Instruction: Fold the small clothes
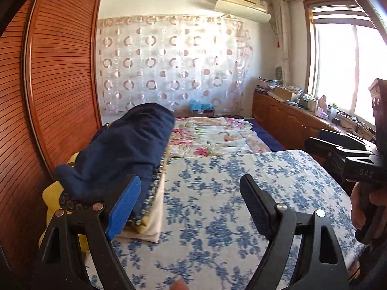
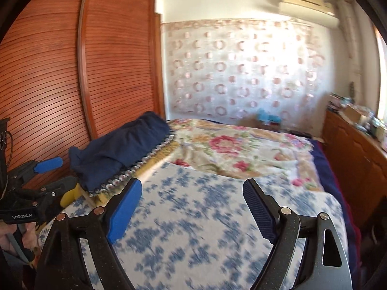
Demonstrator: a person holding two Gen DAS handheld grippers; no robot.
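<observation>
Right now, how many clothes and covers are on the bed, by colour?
Navy garment: 1
Yellow cloth under it: 1
Blue-and-white floral cover: 1
Pink floral blanket: 1
Total: 4
Both claws, left and right, are open and hold nothing.

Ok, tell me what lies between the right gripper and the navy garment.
In the right wrist view, only blue-flowered cloth lies between the open right gripper and the navy garment.

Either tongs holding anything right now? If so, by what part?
Nothing held. Left tongs and right tongs are both open over the blue-flowered cloth; the navy garment lies untouched at left.
</observation>
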